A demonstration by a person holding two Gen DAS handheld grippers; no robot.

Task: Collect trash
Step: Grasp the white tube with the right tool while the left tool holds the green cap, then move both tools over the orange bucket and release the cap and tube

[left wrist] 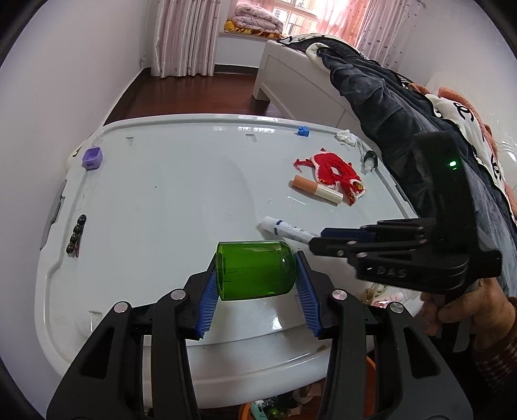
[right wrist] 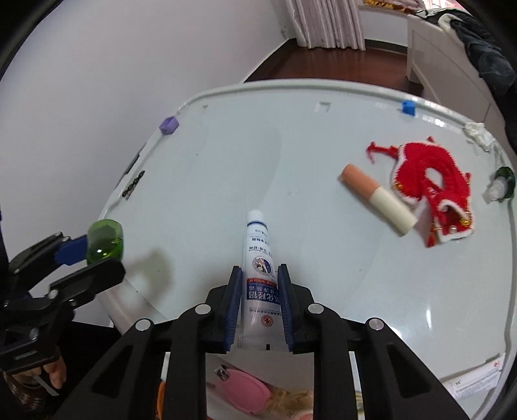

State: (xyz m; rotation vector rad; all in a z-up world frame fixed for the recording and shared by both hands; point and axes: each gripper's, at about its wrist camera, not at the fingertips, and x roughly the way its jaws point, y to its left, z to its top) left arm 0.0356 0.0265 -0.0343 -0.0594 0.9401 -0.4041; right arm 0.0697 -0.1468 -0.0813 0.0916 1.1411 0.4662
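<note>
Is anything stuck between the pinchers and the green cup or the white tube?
No. The left gripper has the green cup directly between its blue pads, and the right gripper is closed straight on the white tube. Nothing visible sits between either gripper and its item. No trash bin shows, so that path cannot be judged.

home bedroom. white bed frame (left wrist: 290,80) piled with dark clothes (left wrist: 381,90), folded quilt (left wrist: 255,21) on the window ledge, pink curtains (left wrist: 187,35), dark wood floor (left wrist: 181,93). work surface is a white plastic storage-bin lid (left wrist: 161,194) scattered with small household odds.
</note>
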